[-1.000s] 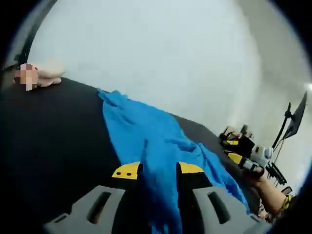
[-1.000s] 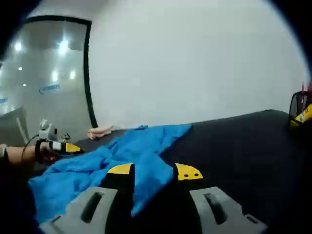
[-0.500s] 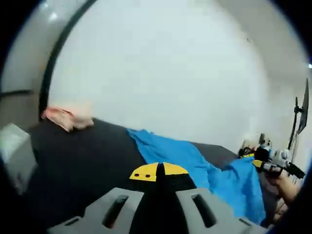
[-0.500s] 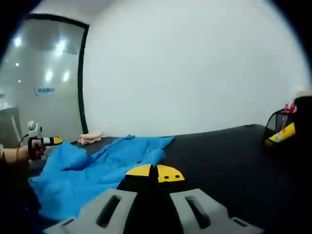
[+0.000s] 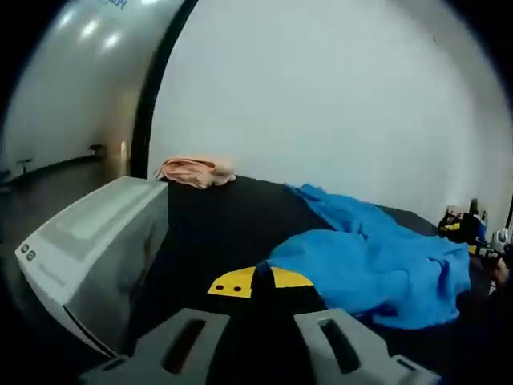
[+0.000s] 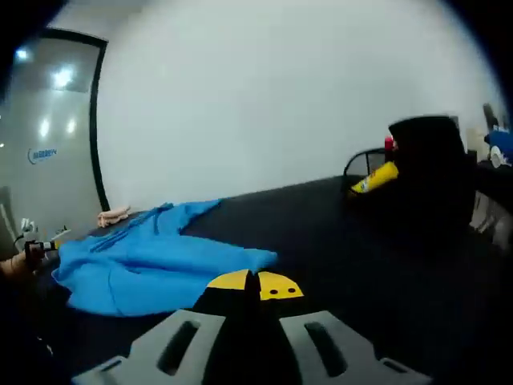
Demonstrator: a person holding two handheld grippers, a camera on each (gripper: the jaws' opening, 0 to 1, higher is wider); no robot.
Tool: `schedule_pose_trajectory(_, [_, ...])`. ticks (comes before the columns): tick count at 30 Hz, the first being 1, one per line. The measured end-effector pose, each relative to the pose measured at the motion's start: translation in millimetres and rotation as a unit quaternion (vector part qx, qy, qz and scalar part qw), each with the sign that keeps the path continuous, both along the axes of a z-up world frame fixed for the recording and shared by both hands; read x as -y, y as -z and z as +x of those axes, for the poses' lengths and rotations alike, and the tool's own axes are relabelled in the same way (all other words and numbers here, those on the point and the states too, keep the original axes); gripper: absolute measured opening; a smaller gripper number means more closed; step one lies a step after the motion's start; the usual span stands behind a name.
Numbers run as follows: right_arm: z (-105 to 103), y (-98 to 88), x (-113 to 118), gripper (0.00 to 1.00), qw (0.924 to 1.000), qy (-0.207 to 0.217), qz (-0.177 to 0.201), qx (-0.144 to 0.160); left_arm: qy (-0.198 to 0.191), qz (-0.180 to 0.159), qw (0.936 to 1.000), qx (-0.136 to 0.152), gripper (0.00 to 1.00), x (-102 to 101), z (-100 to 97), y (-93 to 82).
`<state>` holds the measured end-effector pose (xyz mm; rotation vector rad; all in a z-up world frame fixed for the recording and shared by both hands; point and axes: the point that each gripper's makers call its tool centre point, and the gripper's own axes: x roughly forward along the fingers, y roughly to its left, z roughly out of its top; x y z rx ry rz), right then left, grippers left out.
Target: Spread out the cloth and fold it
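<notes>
Blue cloth [image 5: 377,261] sits bunched on the dark table [image 5: 216,224], so it isn't spread yet. Left gripper [image 5: 258,281] and right gripper [image 6: 255,282] both have jaws together, gripping nothing, probably lining up for corners.

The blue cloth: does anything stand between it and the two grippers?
Nothing visible does. The blue cloth lies crumpled on the black table, with bare tabletop between it and the shut left gripper. In the right gripper view, bare tabletop likewise separates it from the shut right gripper.
</notes>
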<state>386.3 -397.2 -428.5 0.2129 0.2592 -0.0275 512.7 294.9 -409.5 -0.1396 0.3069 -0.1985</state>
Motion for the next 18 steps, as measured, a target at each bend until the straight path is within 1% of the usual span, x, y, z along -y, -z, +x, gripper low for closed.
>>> schedule_pose_trajectory(1, [0, -3.3, 1, 0.00, 0.9999, 0.002, -0.009, 0.011, -0.006, -0.008, 0.9999, 0.014, 0.08, -4, -1.7, -4.6])
schedule_pose_trajectory(2, [0, -23.9, 3, 0.00, 0.9986, 0.012, -0.005, 0.051, -0.010, -0.017, 0.9995, 0.026, 0.08, -7, -2.5, -11.3])
schedule_pose_trajectory(3, [0, -32.0, 3, 0.00, 0.9974, 0.012, 0.005, 0.071, -0.005, -0.031, 0.9983, 0.049, 0.08, -5, -6.3, -24.9])
schedule_pose_trajectory(4, [-1, -54.7, 2, 0.00, 0.9927, 0.008, 0.028, 0.117, 0.002, -0.038, 0.9972, 0.065, 0.08, -2, -7.3, -34.0])
schedule_pose_trajectory(5, [-2, -62.8, 2, 0.00, 0.9913, 0.004, 0.033, 0.128, 0.024, -0.050, 0.9953, 0.080, 0.09, 10, -10.7, -46.6])
schedule_pose_trajectory(6, [-3, -71.8, 5, 0.00, 0.9904, 0.002, 0.044, 0.131, 0.042, -0.049, 0.9944, 0.084, 0.11, 20, -12.5, -52.4])
schedule_pose_trajectory(7, [-5, -81.8, 2, 0.00, 0.9886, -0.004, 0.047, 0.143, 0.070, -0.038, 0.9927, 0.091, 0.12, 38, -13.9, -58.6])
schedule_pose_trajectory(8, [-8, -94.7, 11, 0.00, 0.9863, 0.015, 0.056, 0.154, 0.082, -0.031, 0.9922, 0.088, 0.14, 48, -16.8, -61.3])
schedule_pose_trajectory(10, [-16, -121.0, 20, 0.00, 0.9812, 0.018, 0.037, 0.188, 0.116, -0.024, 0.9885, 0.094, 0.14, 75, -18.4, -68.3])
schedule_pose_trajectory(11, [-20, -126.5, 25, 0.00, 0.9816, 0.026, 0.035, 0.186, 0.141, -0.031, 0.9847, 0.097, 0.14, 96, -21.8, -74.4])
schedule_pose_trajectory(12, [-25, -137.6, 31, 0.00, 0.9792, 0.036, 0.026, 0.198, 0.160, -0.042, 0.9818, 0.094, 0.15, 112, -23.6, -77.9])
schedule_pose_trajectory(13, [-26, -145.2, 27, 0.00, 0.9769, 0.026, 0.027, 0.210, 0.189, -0.050, 0.9759, 0.097, 0.16, 135, -28.7, -84.4])
schedule_pose_trajectory(14, [-28, -151.7, 20, 0.00, 0.9751, 0.016, 0.034, 0.219, 0.206, -0.049, 0.9723, 0.099, 0.19, 149, -30.1, -87.3])
schedule_pose_trajectory(15, [-26, -153.8, 11, 0.00, 0.9747, 0.004, 0.039, 0.220, 0.228, -0.039, 0.9675, 0.103, 0.21, 167, -32.4, -89.5])
schedule_pose_trajectory(16, [-23, -150.6, 2, 0.00, 0.9770, -0.007, 0.011, 0.213, 0.241, -0.030, 0.9648, 0.102, 0.23, 177, -32.8, -88.7])
schedule_pose_trajectory(17, [-21, -145.8, 3, 0.00, 0.9791, 0.003, -0.019, 0.203, 0.257, -0.020, 0.9613, 0.098, 0.24, 189, -34.0, -85.2])
schedule_pose_trajectory(18, [-18, -133.4, 7, 0.00, 0.9817, 0.026, -0.058, 0.180, 0.261, -0.015, 0.9605, 0.095, 0.24, 192, -34.2, -82.8])
